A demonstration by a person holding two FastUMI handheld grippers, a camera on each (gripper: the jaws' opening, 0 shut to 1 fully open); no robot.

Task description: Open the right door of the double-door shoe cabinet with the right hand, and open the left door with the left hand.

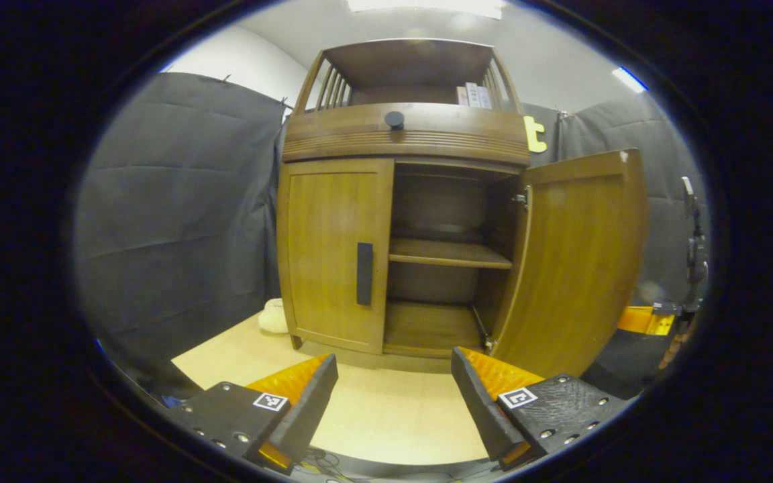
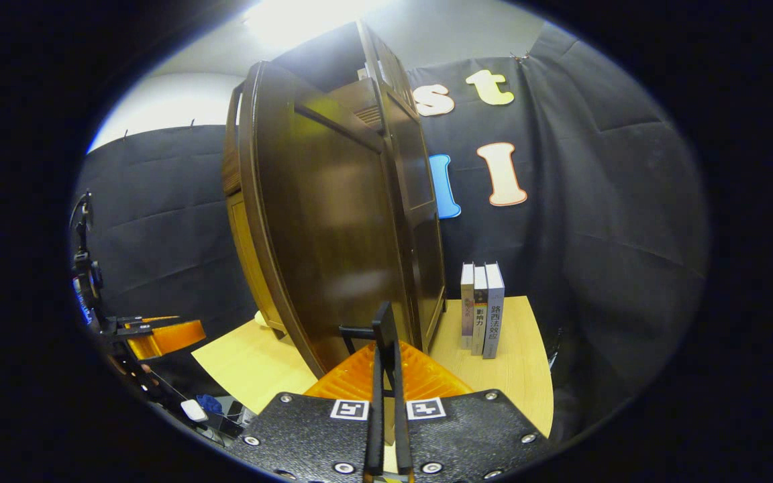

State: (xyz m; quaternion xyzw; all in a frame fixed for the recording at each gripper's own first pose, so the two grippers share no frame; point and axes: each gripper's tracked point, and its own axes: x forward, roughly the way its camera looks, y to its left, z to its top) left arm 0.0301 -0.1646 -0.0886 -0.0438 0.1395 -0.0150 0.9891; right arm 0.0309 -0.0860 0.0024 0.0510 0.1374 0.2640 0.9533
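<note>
Status: roughly half done. The shoe cabinet (image 1: 403,134) stood on a light wood tabletop (image 1: 386,416). Its right door (image 1: 574,261) was swung wide open, showing the inner shelf (image 1: 447,253) and bare compartments above and below it. The left door (image 1: 334,251) was closed flush, its dark vertical handle (image 1: 364,274) untouched. What's left, by my read: get the left gripper onto that handle and pull.

Left gripper (image 1: 393,396): fingers spread wide, holding nothing, well back from the cabinet and aimed roughly at the gap between left door and open compartment. Handle sat up and left of its centreline, so the approach needs a shift that way.

Right gripper (image 2: 386,335): fingers closed to a thin slit around the edge-on dark handle (image 2: 384,320) of the right door (image 2: 333,248). Looked clamped on it, both pads appeared to be pressing, but contact is hard to confirm at this angle.

View differences:
- Left gripper view gave the whole cabinet front: both doors, interior, top drawer knob (image 1: 394,120), books on the upper rack (image 1: 474,95), something pale and soft (image 1: 272,315) at the cabinet's left foot.
- Right gripper view gave the door's outer face up close, the cabinet's side panel, and three upright books (image 2: 482,310) just beside the cabinet on the tabletop (image 2: 514,362). Also the other gripper (image 2: 158,335) far off to its left.
</note>
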